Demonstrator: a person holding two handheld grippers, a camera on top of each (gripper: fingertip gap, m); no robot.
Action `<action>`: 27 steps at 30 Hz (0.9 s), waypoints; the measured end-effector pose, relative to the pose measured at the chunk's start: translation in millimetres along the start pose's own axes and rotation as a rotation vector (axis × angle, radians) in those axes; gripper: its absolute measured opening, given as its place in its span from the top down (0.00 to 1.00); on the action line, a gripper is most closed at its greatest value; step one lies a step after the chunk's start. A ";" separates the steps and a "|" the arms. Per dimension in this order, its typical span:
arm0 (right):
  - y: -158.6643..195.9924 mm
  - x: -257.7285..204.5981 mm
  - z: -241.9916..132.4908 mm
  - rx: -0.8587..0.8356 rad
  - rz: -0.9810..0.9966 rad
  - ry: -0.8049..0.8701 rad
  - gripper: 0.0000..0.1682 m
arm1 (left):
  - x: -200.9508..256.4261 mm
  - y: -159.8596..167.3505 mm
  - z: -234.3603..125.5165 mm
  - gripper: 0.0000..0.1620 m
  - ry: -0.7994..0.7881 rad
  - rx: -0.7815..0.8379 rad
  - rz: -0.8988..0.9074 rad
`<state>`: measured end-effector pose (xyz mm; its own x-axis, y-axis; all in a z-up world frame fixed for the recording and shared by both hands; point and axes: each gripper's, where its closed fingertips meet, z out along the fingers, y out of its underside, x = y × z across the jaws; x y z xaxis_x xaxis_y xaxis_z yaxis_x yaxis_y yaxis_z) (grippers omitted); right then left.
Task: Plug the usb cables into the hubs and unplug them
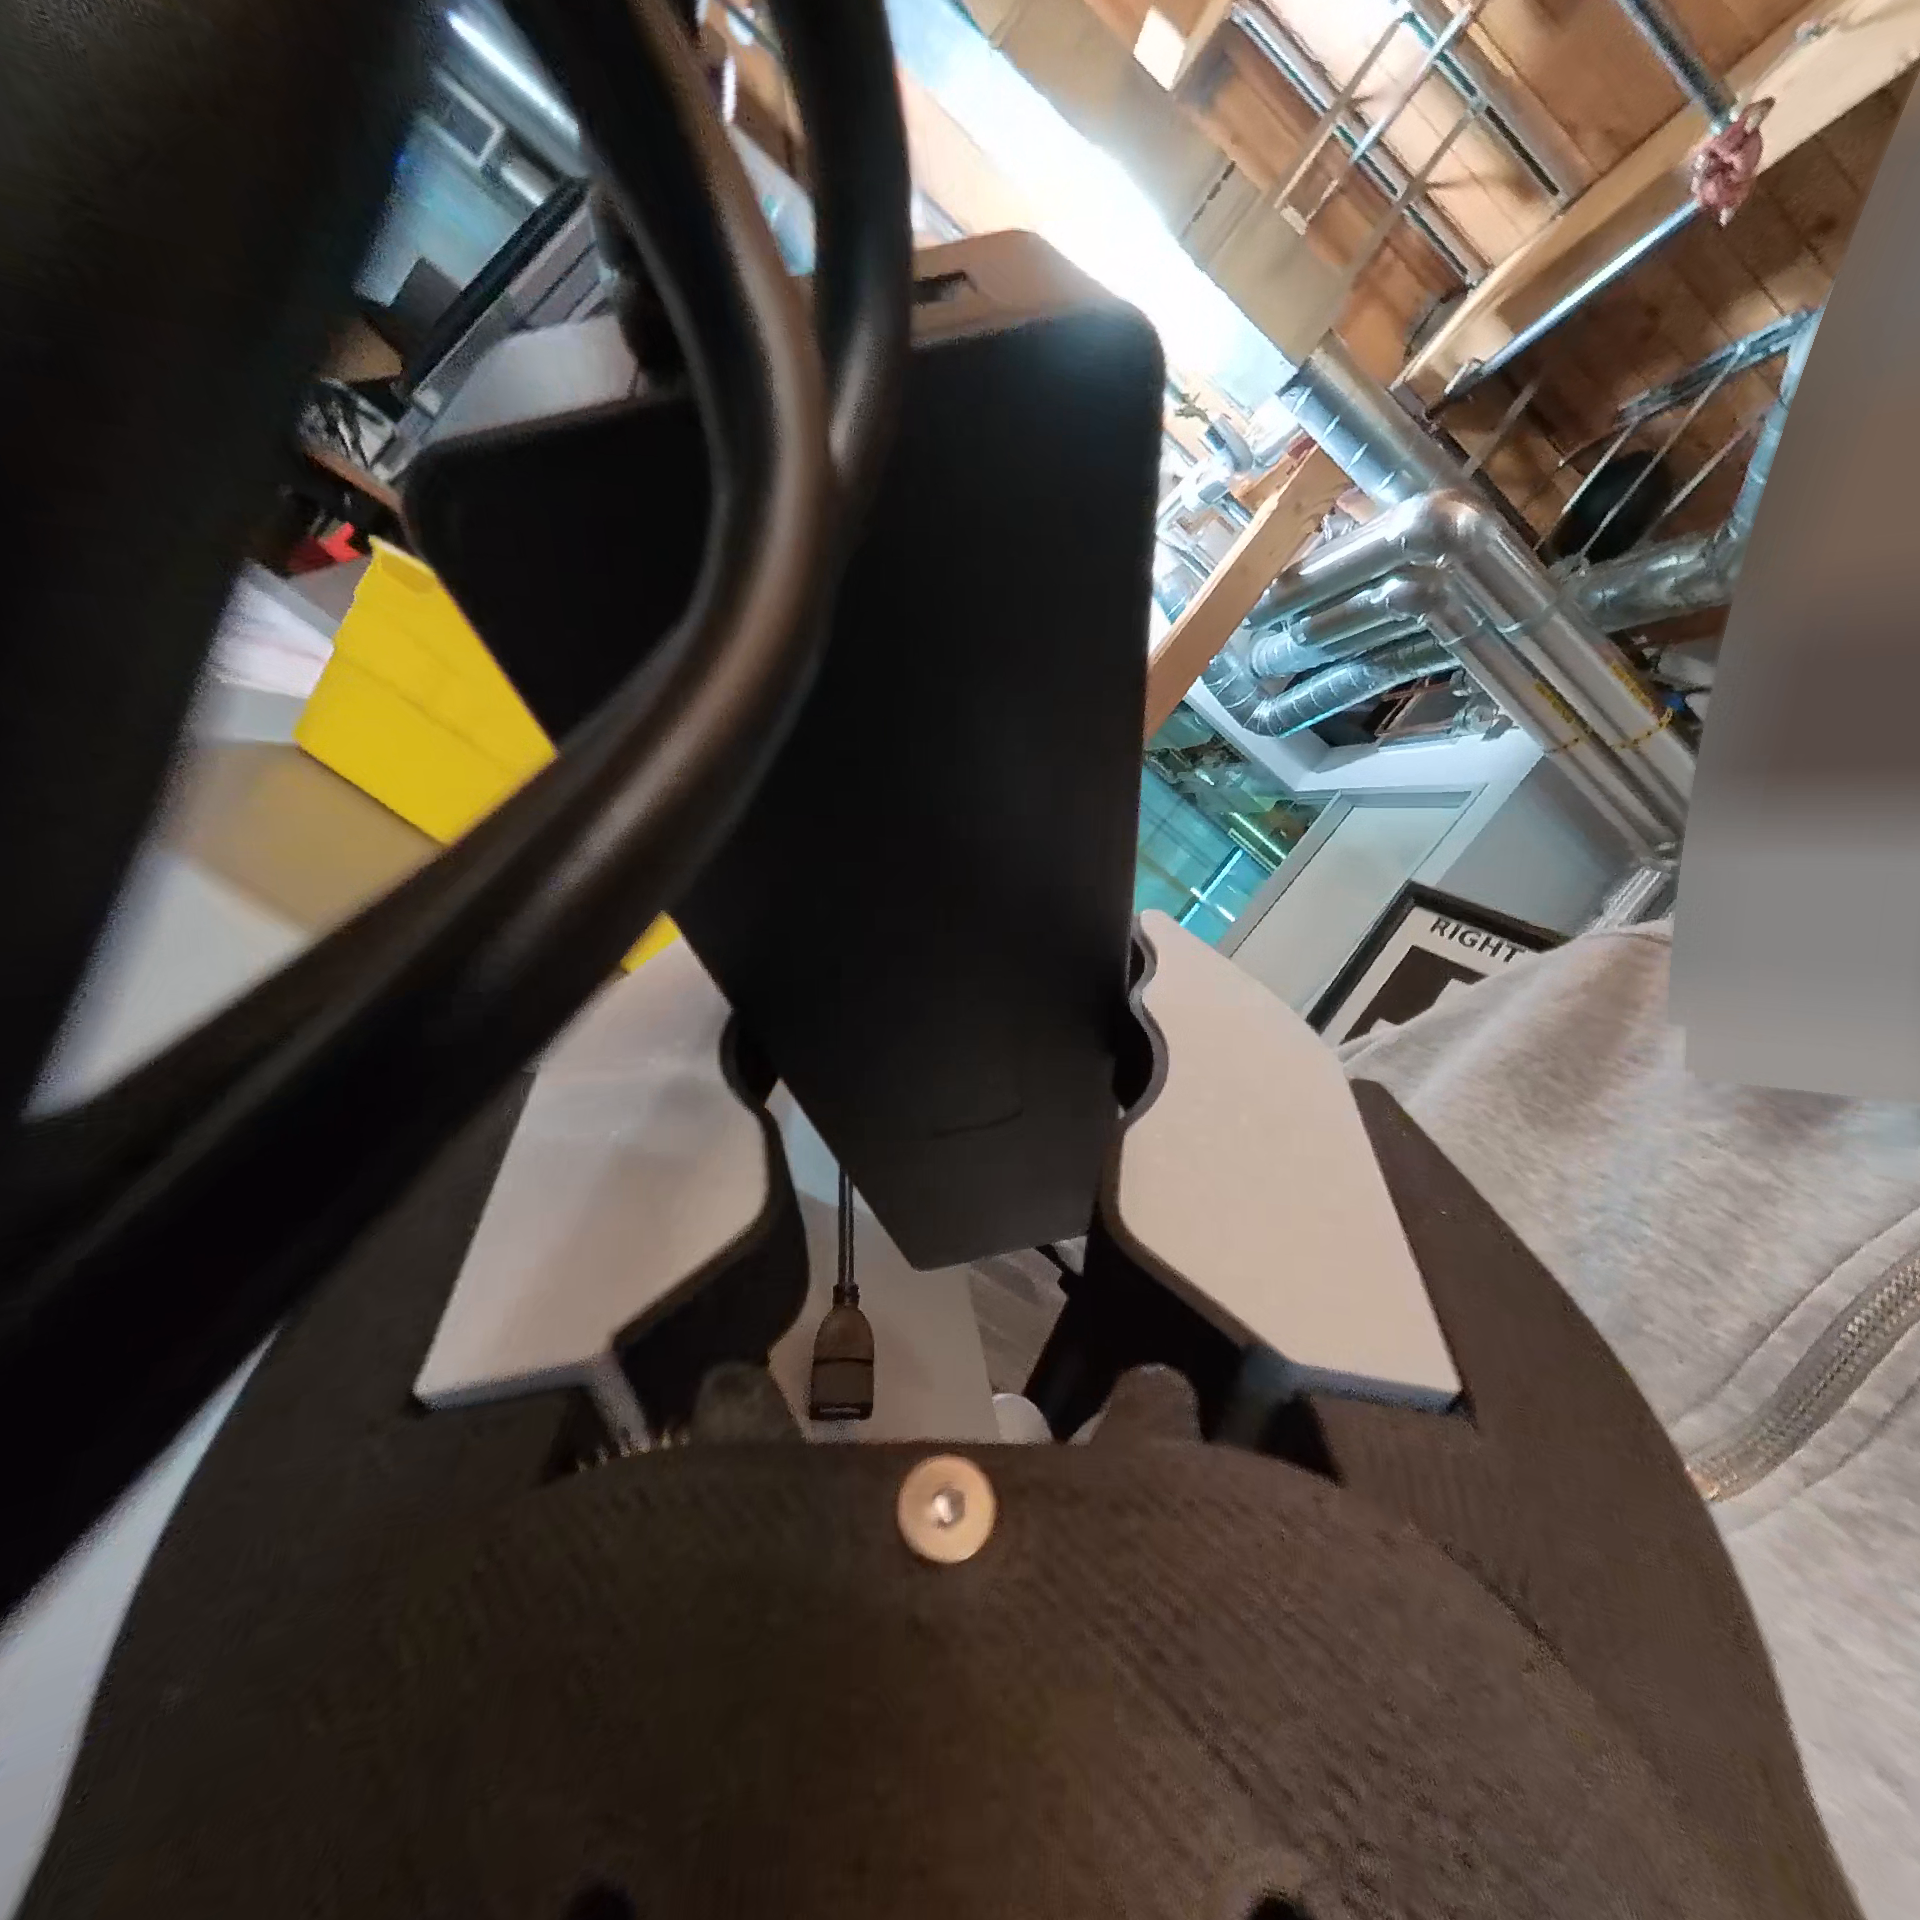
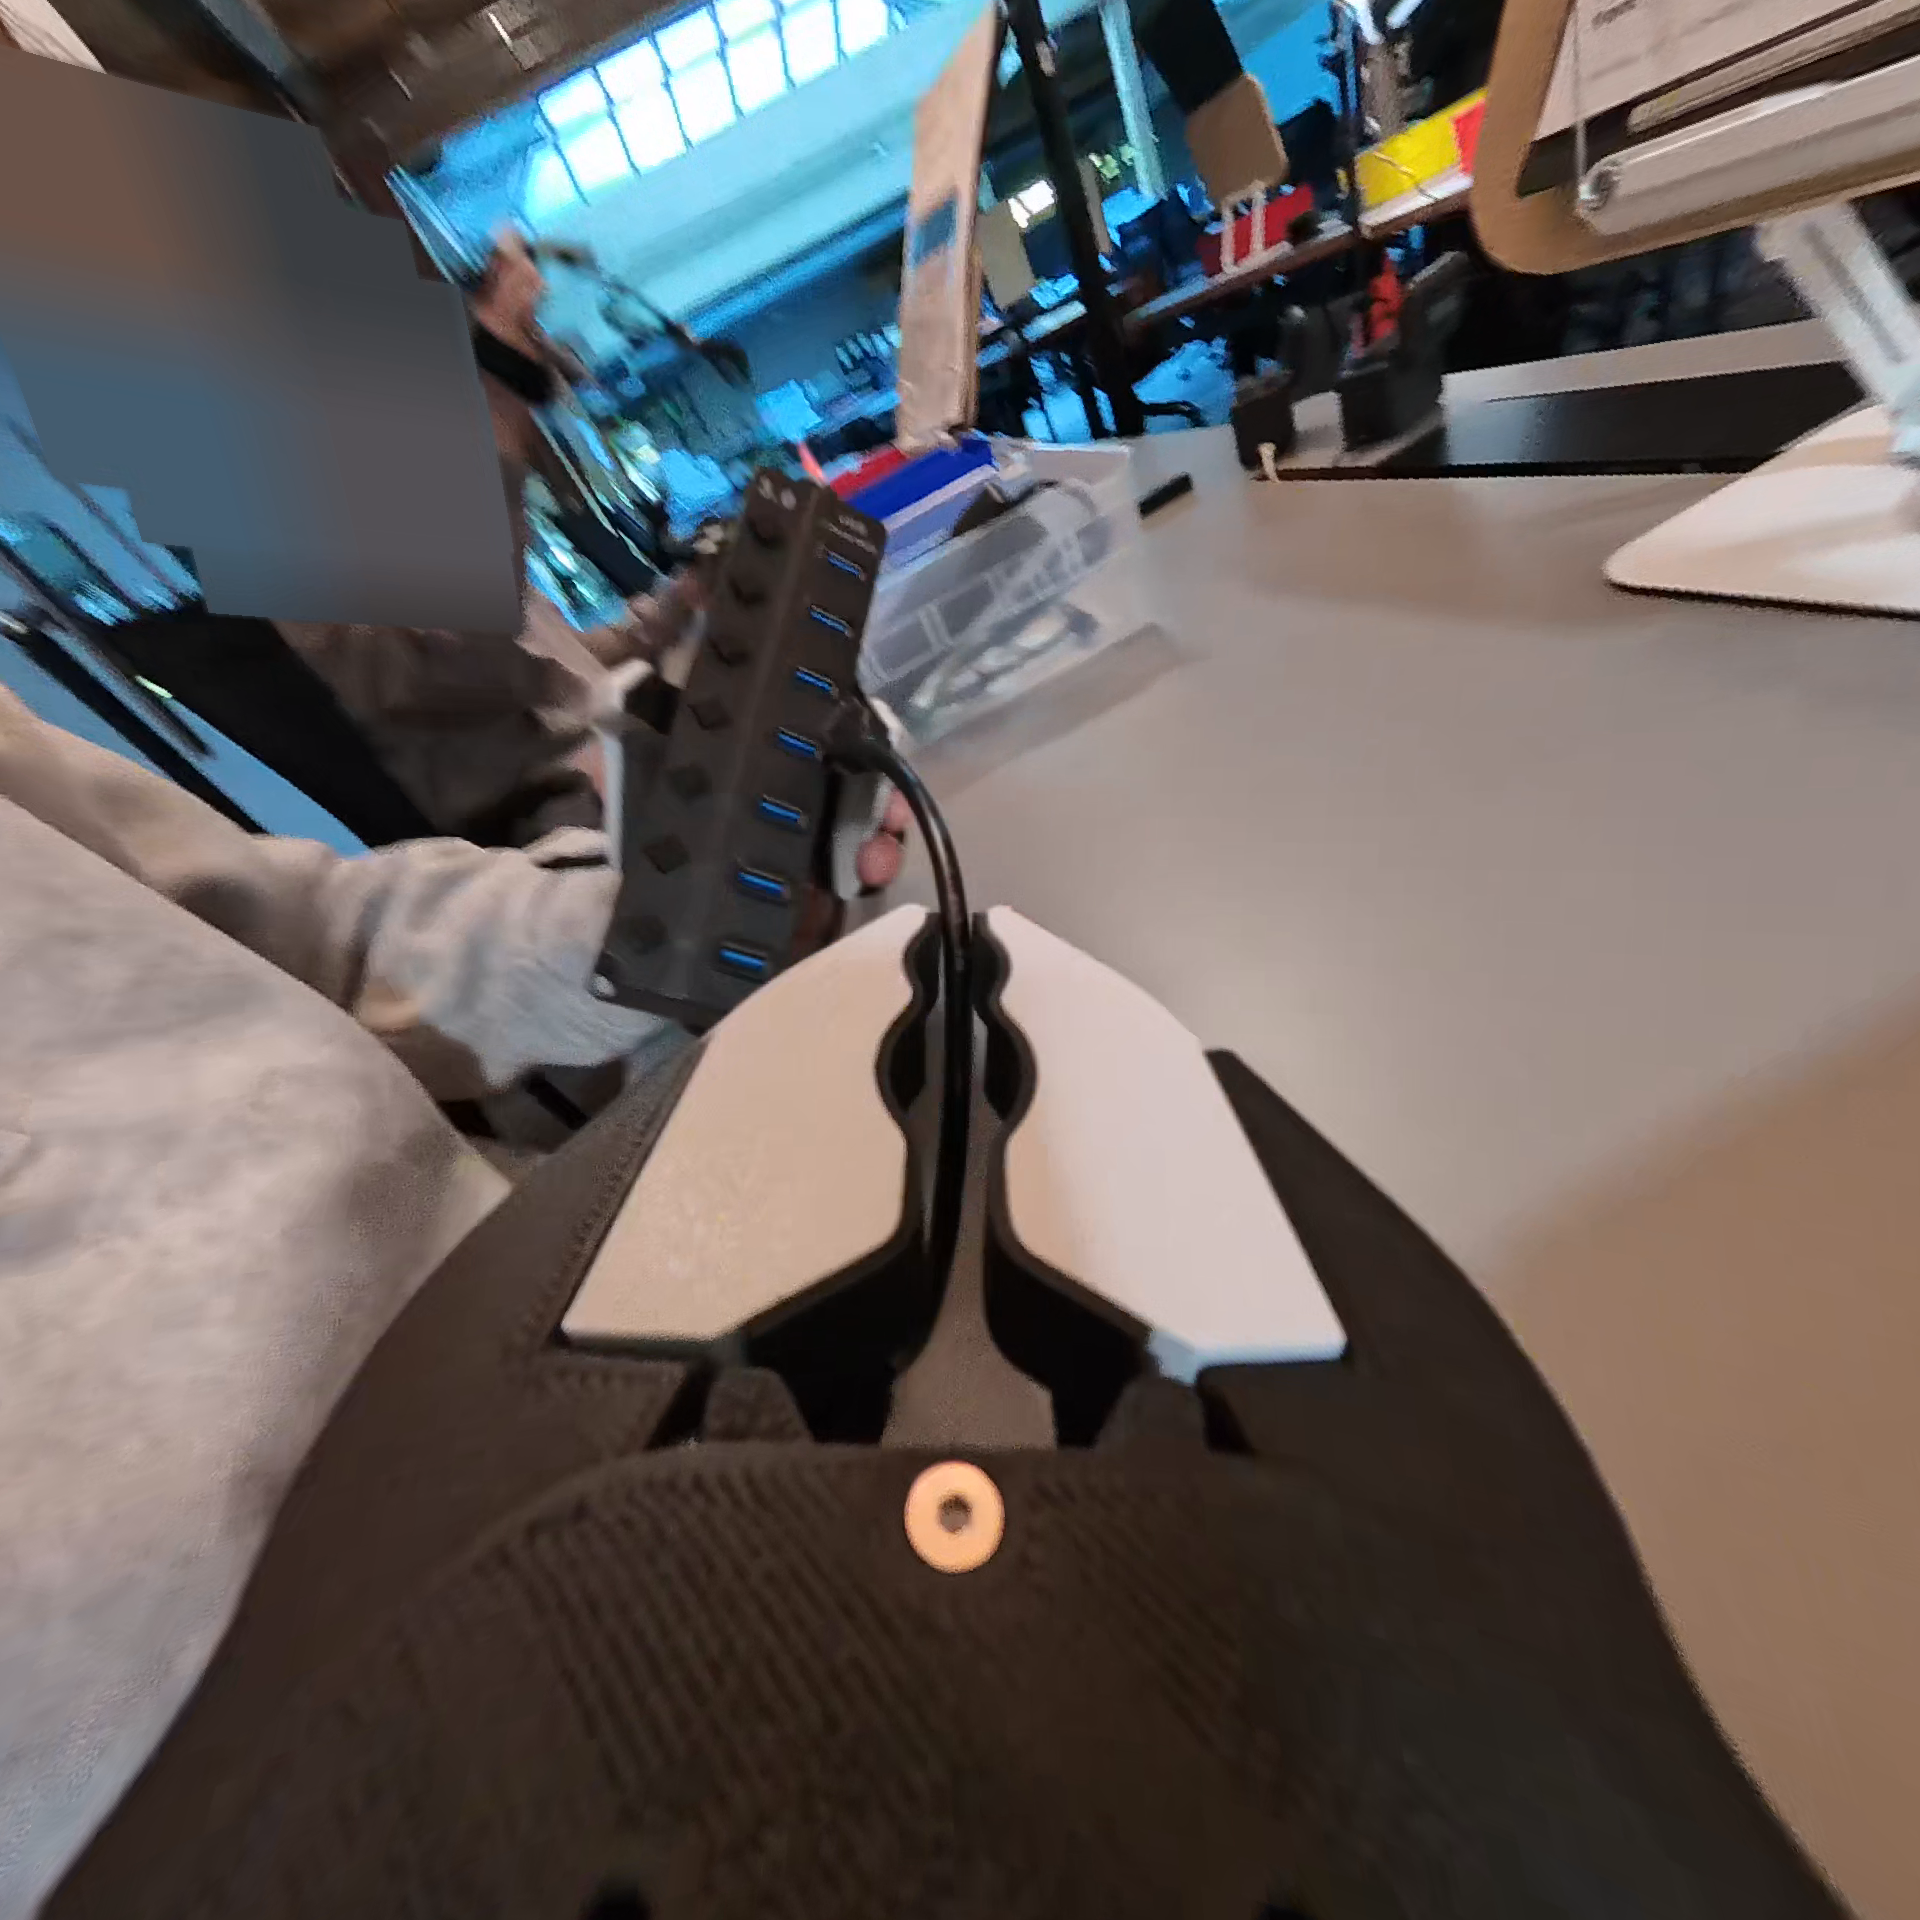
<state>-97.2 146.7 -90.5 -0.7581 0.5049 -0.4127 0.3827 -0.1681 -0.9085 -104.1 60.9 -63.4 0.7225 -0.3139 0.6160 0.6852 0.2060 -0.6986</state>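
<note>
Hub (image 2: 743,748) upright in left gripper (image 1: 940,1049), ports toward right gripper (image 2: 954,935).

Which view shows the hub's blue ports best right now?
The right wrist view: the hub faces it, blue ports in a row. The left wrist view shows only the hub's dark back, clamped in the left tool.

The left tongs (image 1: 935,1060) point steeply upward, their white fingers (image 1: 1278,1164) spread around a black hub (image 1: 935,727) and pressing on its two sides. In the right wrist view the same tongs (image 2: 743,758) stand upright, a grey-sleeved arm (image 2: 436,935) behind them. The right tongs (image 2: 956,935) lie nearly level and point forward, fingers (image 2: 790,1143) almost together, pinching a thin black cable (image 2: 951,1039) that runs lengthwise between them.
</note>
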 end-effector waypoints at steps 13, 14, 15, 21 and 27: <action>43.2 1.5 34.3 -0.289 -0.376 0.138 0.90 | -9.0 19.2 4.0 0.60 -0.025 -0.046 -0.144; 42.6 0.1 37.8 -0.281 -0.368 0.133 0.91 | -8.5 21.1 5.5 0.60 -0.021 -0.047 -0.155; 42.1 -0.8 41.5 -0.274 -0.355 0.129 0.92 | -7.7 23.4 7.0 0.60 -0.014 -0.050 -0.166; 43.5 -9.5 59.3 -0.257 -0.339 0.079 0.96 | -3.1 32.8 13.4 0.60 0.009 -0.074 -0.182; 25.4 -19.8 52.9 -0.151 -0.340 0.044 0.96 | 0.6 28.9 11.3 0.60 0.022 -0.068 -0.137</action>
<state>-100.4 87.7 -108.9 -0.8332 0.5467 -0.0829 0.1889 0.1405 -0.9719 -82.9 77.2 -79.1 0.6200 -0.3554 0.6995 0.7687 0.0965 -0.6323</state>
